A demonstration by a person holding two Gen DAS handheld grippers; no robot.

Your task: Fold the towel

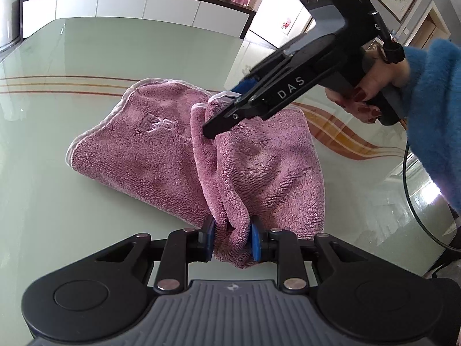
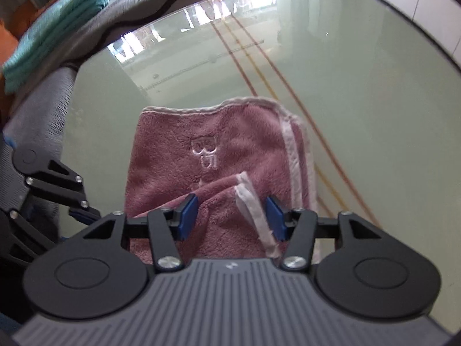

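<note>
Two grippers on one pink towel [image 1: 161, 147] — and the geometry between them is the whole story. It lies part-folded on the pale green glass worktop [image 1: 72, 43], its flat embroidered half spread away to the far left, with a bunched ridge running from the near edge up toward the middle. The left gripper [image 1: 232, 238] has its jaws narrowed hard on the near end of that ridge, cloth squeezed between the blue pads. The right gripper [image 1: 222, 115], held by a hand [image 1: 364, 98] in a blue sleeve [image 1: 432, 121], comes in steeply from the right at the ridge's far end. From its own camera, the right gripper's [image 2: 232, 216] jaws stand part-way open astride a white-hemmed corner [image 2: 247, 199], pads not pressing it. So the fold line looks to run between the two grips — my read is the right must close before anything lifts.
</note>
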